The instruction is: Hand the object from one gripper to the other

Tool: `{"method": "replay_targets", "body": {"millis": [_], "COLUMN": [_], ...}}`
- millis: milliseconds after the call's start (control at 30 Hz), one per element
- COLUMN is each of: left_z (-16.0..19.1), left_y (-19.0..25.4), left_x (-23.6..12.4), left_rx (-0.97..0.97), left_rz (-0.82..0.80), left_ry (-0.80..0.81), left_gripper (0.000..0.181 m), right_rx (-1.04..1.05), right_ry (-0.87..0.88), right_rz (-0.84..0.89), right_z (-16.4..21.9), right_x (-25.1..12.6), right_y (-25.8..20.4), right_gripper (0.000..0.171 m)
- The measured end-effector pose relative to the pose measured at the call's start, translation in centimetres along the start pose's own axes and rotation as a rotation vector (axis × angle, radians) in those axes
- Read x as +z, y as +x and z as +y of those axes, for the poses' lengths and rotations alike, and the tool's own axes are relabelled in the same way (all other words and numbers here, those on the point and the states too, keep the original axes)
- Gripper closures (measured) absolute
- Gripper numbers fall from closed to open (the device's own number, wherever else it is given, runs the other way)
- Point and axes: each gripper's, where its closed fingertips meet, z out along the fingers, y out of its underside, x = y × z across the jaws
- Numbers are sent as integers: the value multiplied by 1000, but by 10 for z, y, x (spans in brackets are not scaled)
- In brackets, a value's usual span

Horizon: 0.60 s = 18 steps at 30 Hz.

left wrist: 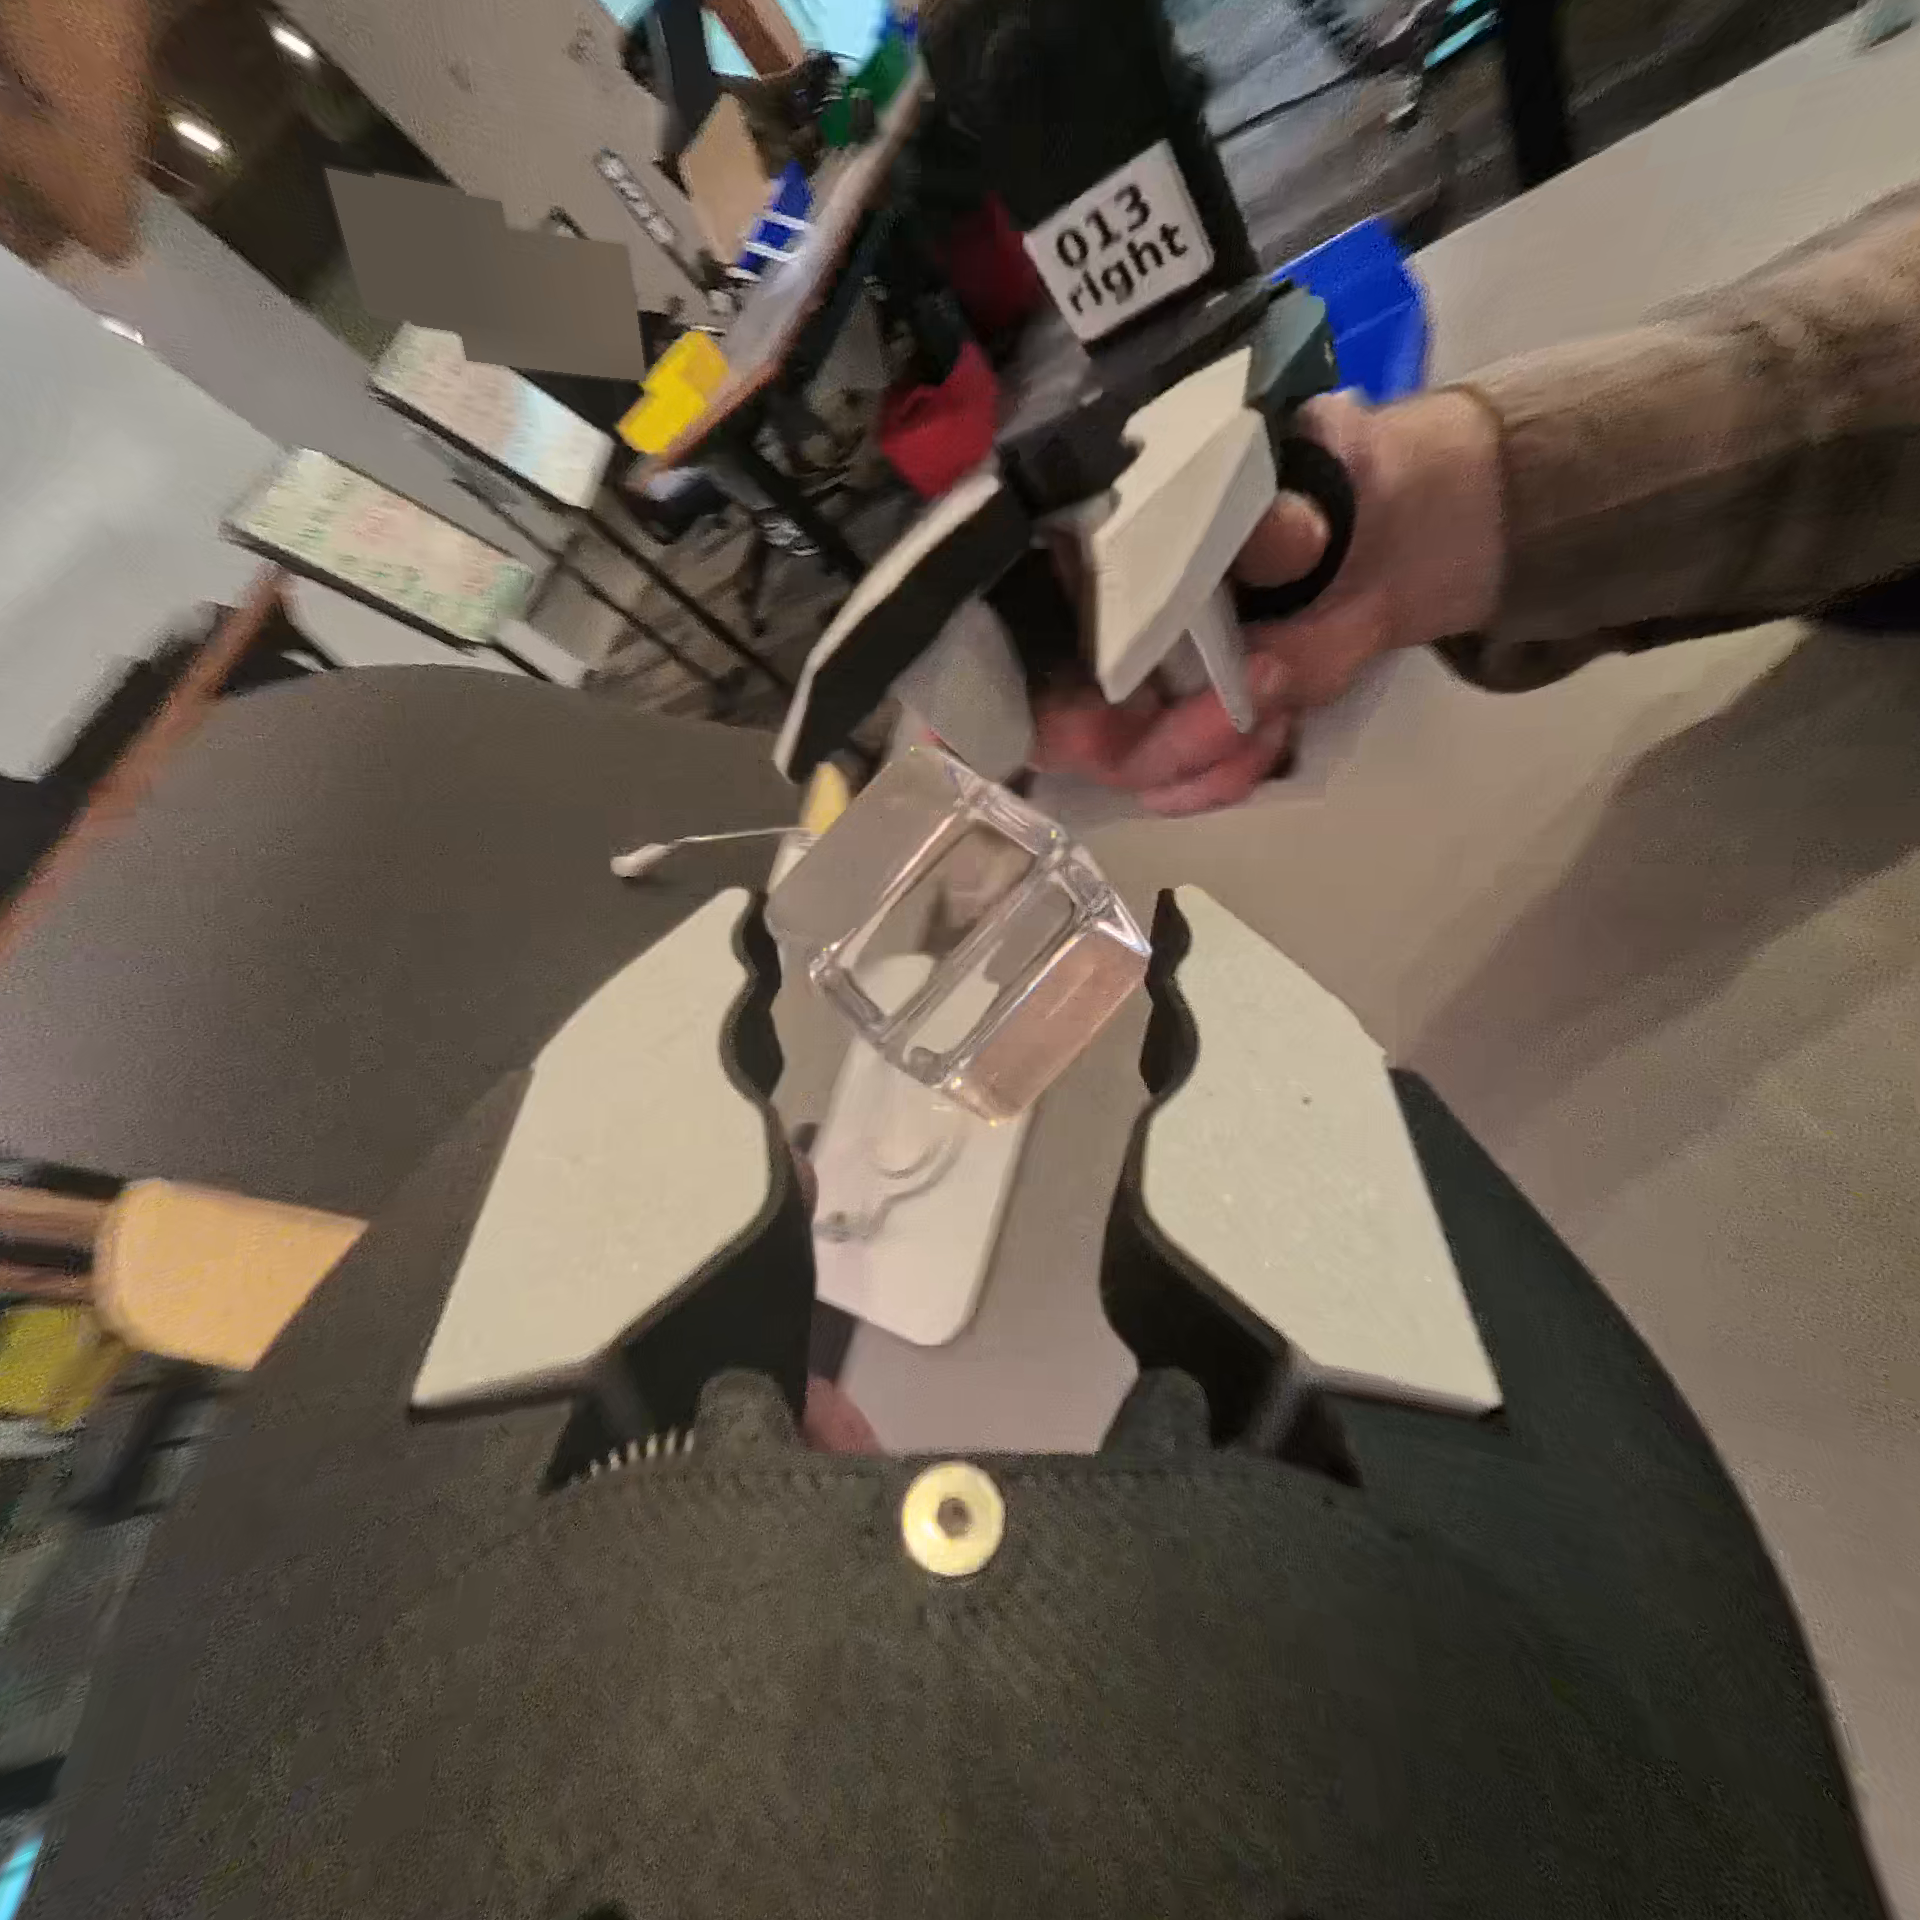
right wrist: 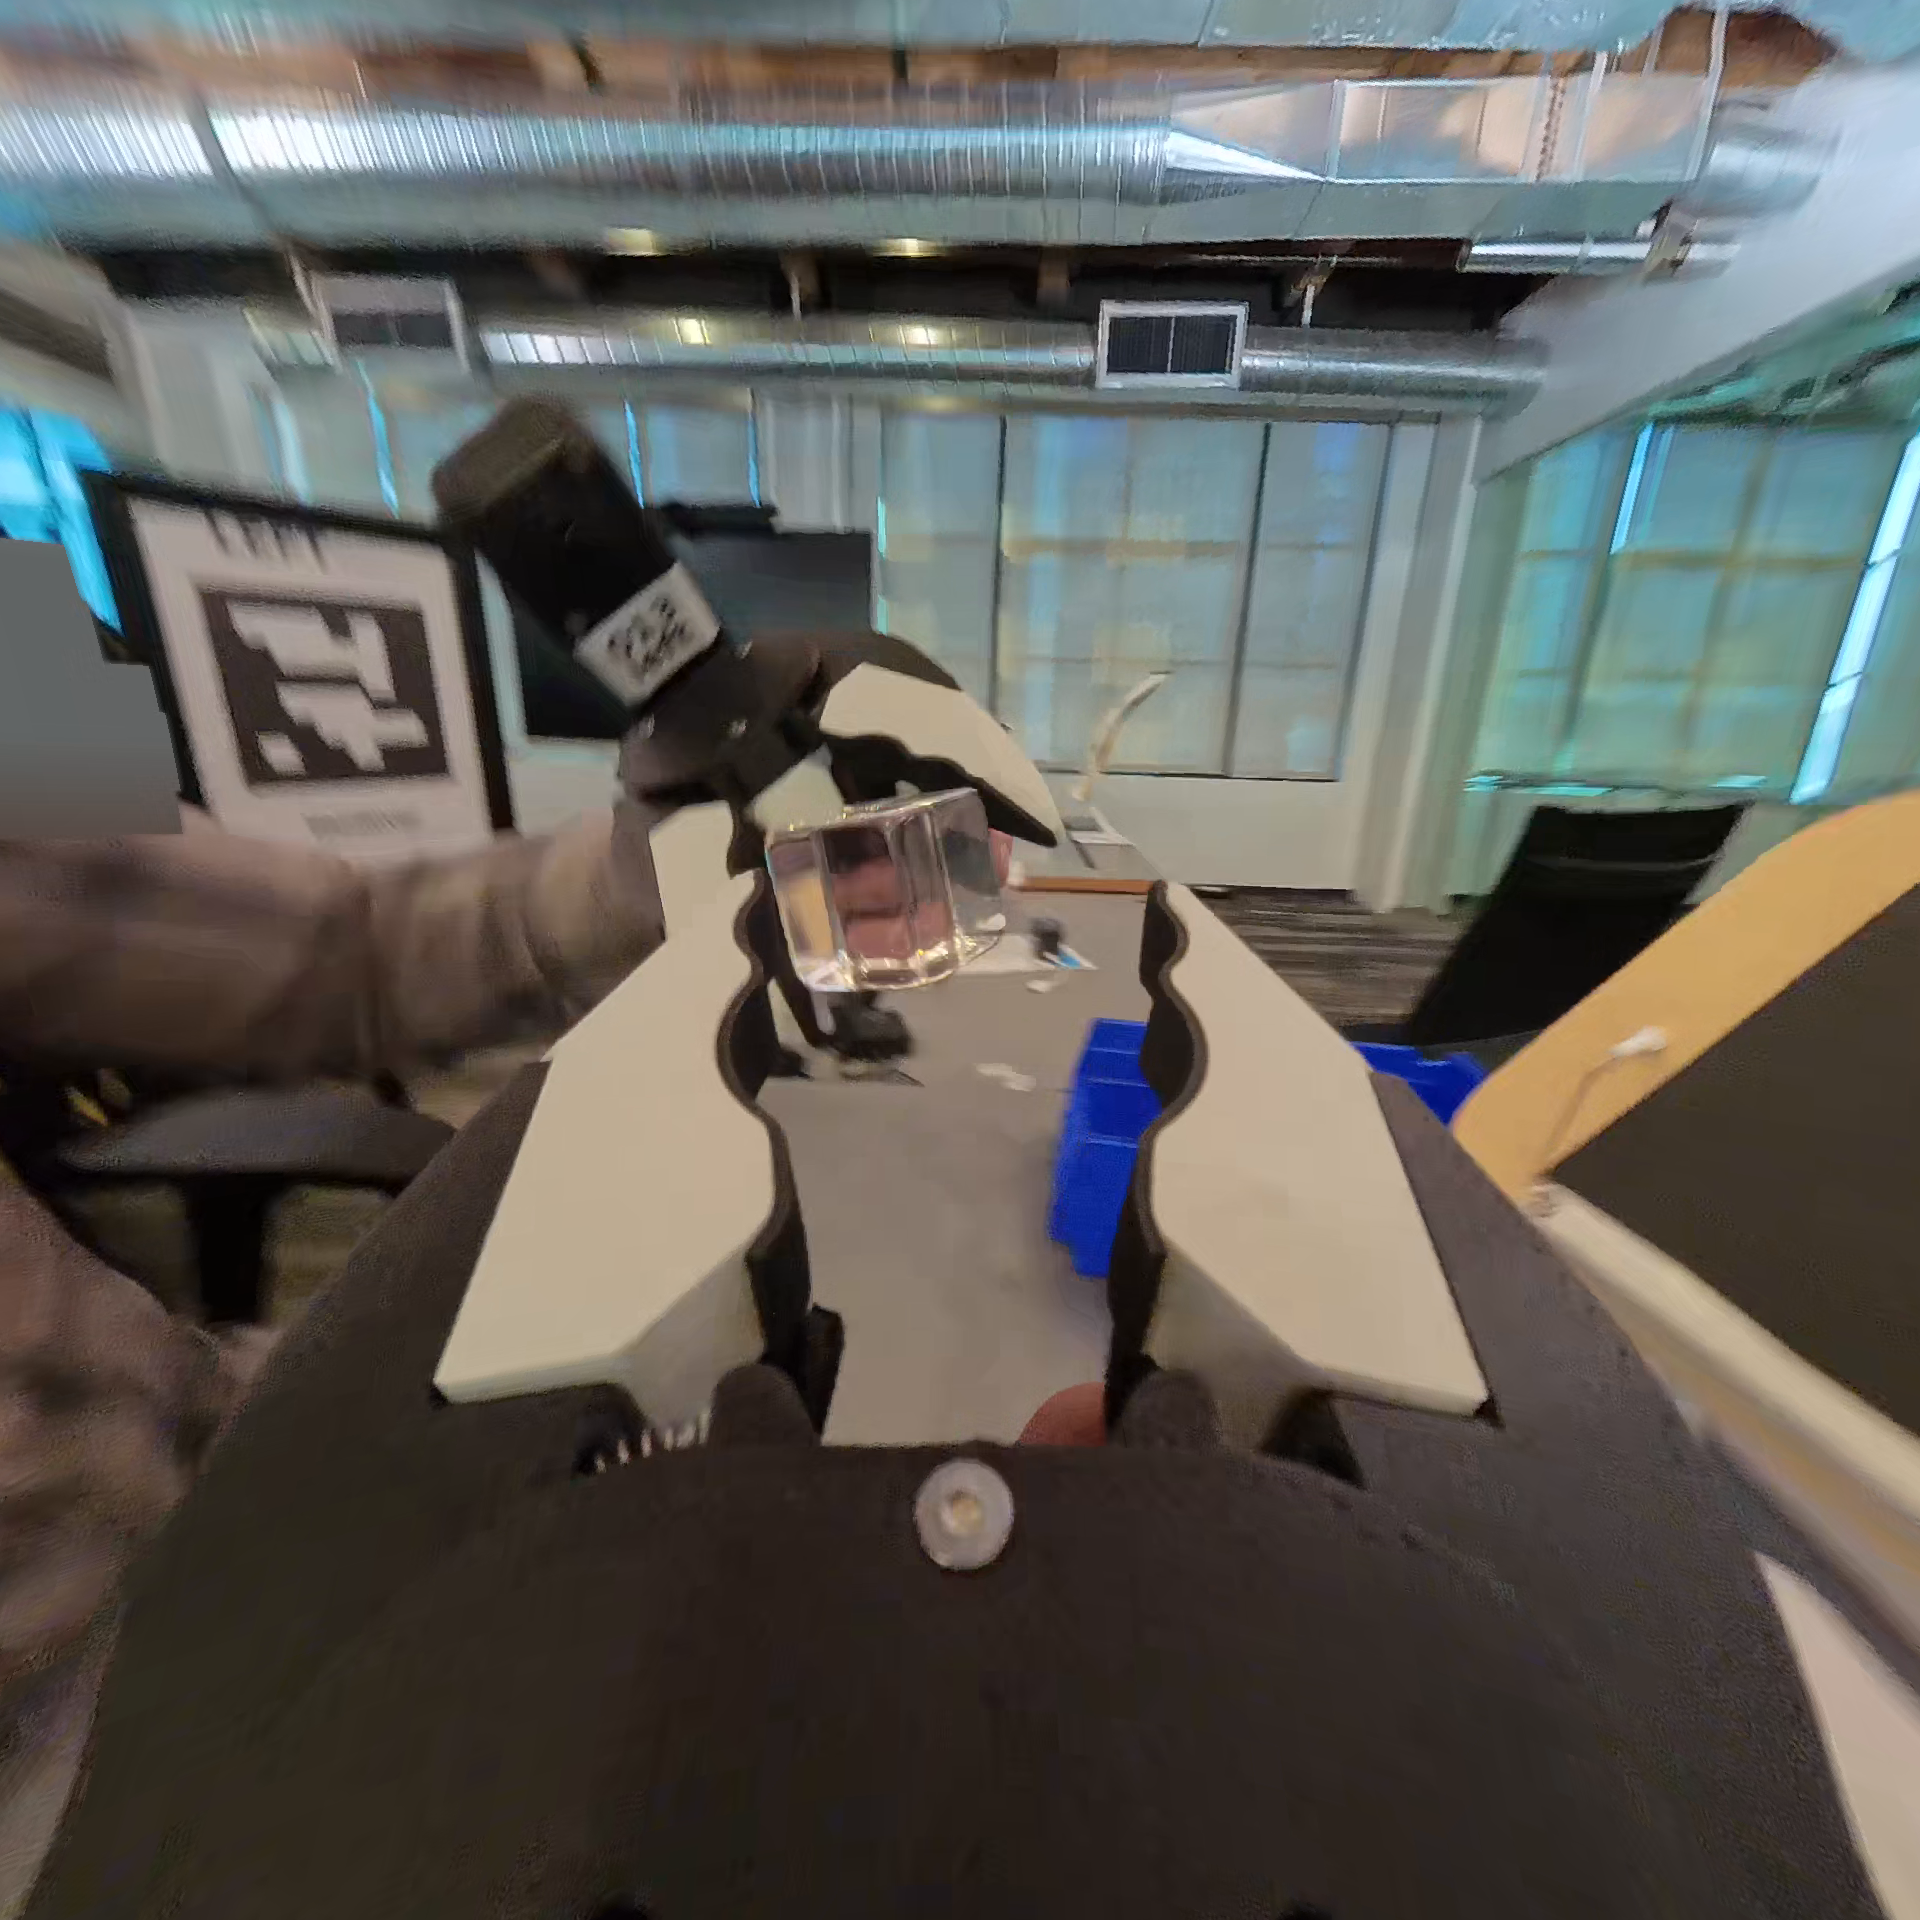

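Note:
A clear glass block (left wrist: 977,956) sits between the fingertips of my left gripper (left wrist: 961,904). It spans the gap from pad to pad, so the gripper is shut on it and holds it in the air. In the right wrist view the block (right wrist: 883,894) lies close to my right gripper's left finger, with a wide gap to the other finger. My right gripper (right wrist: 951,904) is open around it. The left gripper's fingers (right wrist: 925,727) clamp the block from above and from the left. In the left wrist view the right gripper (left wrist: 966,717) comes in from above, held by a hand (left wrist: 1382,561).
A grey table (right wrist: 935,1226) lies below, with a blue bin (right wrist: 1101,1143) on it. A white flat device (left wrist: 914,1226) lies on the surface under the block. A dark chair with a wooden edge (right wrist: 1662,987) is at the right. A black-and-white marker board (right wrist: 322,665) stands at the left. The tips of both grippers are at nearly the same place.

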Motion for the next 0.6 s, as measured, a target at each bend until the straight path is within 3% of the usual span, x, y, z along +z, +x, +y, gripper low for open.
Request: {"method": "replay_targets", "body": {"millis": [400,600], "left_z": [-25,-38], "left_y": [19,13], "left_x": [-24,-19], "left_rx": [-323,-449], "left_rz": [498,559], "left_ry": [156,285], "left_gripper": [113,113], "right_rx": [-1016,-1370], "right_ry": [-239,-316], "right_rz": [189,402], "right_z": [-11,1], "right_x": [2,19], "right_y": [-35,-22], "right_gripper": [89,71]}}
